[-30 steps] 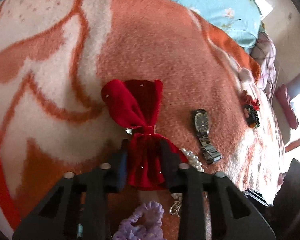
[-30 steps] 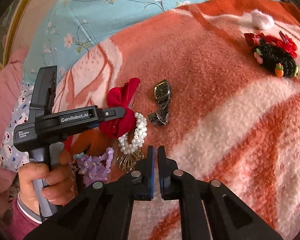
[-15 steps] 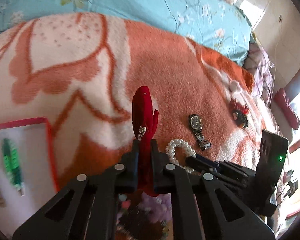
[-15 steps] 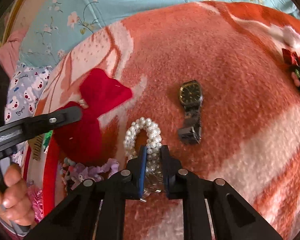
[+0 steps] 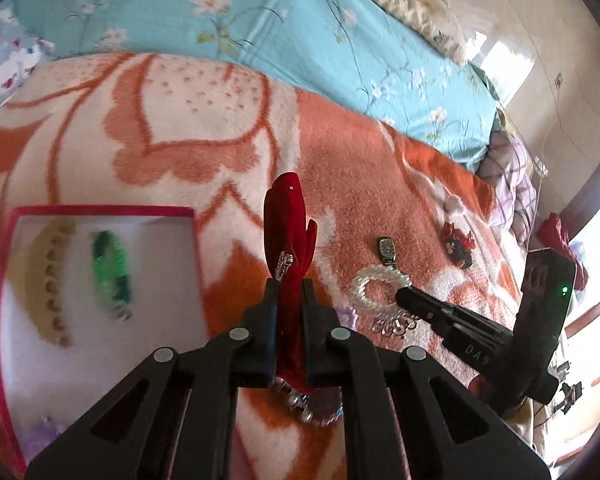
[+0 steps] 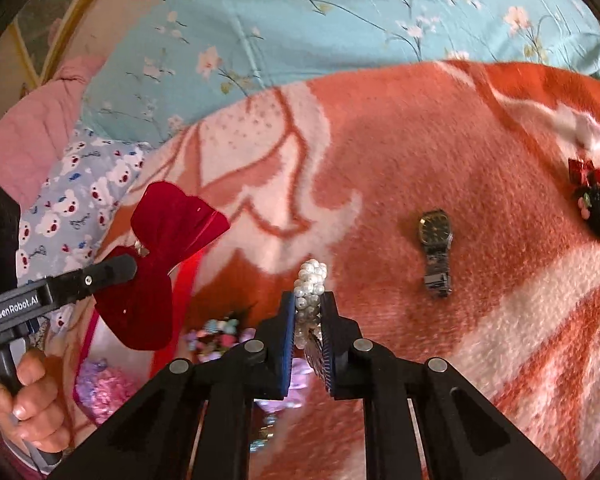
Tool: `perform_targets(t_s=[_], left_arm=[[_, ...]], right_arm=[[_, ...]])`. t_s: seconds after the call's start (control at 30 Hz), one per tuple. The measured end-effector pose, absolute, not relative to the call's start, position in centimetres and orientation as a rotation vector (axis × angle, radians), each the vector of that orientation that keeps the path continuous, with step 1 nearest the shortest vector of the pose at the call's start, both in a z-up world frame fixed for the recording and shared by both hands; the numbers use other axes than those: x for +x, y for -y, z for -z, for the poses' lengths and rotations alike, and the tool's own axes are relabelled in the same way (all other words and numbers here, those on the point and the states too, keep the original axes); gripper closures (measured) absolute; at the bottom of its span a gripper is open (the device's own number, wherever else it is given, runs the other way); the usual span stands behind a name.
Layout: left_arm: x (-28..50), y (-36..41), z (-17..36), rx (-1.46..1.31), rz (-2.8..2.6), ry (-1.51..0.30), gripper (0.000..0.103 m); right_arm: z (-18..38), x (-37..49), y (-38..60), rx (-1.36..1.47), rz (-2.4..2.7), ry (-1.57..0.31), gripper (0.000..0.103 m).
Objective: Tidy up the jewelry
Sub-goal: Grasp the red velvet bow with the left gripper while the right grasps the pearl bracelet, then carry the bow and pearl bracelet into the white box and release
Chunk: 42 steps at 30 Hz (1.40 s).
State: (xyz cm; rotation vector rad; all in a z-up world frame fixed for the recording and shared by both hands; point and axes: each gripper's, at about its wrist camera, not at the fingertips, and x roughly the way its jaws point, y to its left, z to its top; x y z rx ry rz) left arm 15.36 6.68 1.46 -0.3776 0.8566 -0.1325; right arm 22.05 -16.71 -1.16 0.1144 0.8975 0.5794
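Velvet red bow hair clip [image 5: 286, 216] sits clamped in the left hand-held gripper [image 5: 287, 304]; the right hand-held gripper [image 6: 309, 316] pinches a white pearl bracelet [image 6: 310, 280].

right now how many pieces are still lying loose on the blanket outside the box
2 clearly: the wristwatch mid-blanket, and the black and red hair accessory at its right edge. The left gripper holds the red bow, the right gripper the pearl bracelet. Others may be hidden.

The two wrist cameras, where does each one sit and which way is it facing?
Left wrist: behind the left claw, looking over the blanket toward the box; claw shut on the bow.
Right wrist: behind the right claw, shut on the pearls; left hand shows.
Shared: bow, pearls, watch.
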Motion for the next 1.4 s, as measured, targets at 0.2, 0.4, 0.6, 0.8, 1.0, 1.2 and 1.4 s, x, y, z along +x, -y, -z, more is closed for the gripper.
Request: perform_targets(t_s=[0.2,0.4,0.6,0.8,1.0,1.2,1.4], left_arm=[[11.7,-10.0,-1.6,-0.435,0.074,-0.836,0.096],[8.3,-13.3,-1.6,-0.470,0.004,-0.817,0.096],[5.6,-15.9,-0.8,-0.514,-0.046,-0.813,0.096],[3.8,-18.7,0.5,-0.569,-0.097,-0.814,0.096],[2.9,-20.5,1.5,-0.602,-0.129,-0.818,0.096],[3.1,-21.3,2.5,-0.633,-0.139,-0.826,0.096],[3.5,-22.3,4.5,-0.643,-0.178,-0.863,0.096]], right_arm=[[-0.6,20.1,14.6,0.118,-0.635,-0.879,0.091],[-1.3,18.1,11.8,0.104,-0.701,-0.877,0.091],[-1.2,16.0,8.1,0.093,-0.781,-0.895,0.091],[-0.5,14.5,4.6,0.054,-0.834,-0.914,0.091],[0.1,13.7,1.9,0.022,-0.868,-0.929,0.091],[0.9,13.3,0.0,0.020,-0.900,-0.950,0.091],[3.2,13.8,-1.8,-0.012,-0.891,-0.997,0.091]])
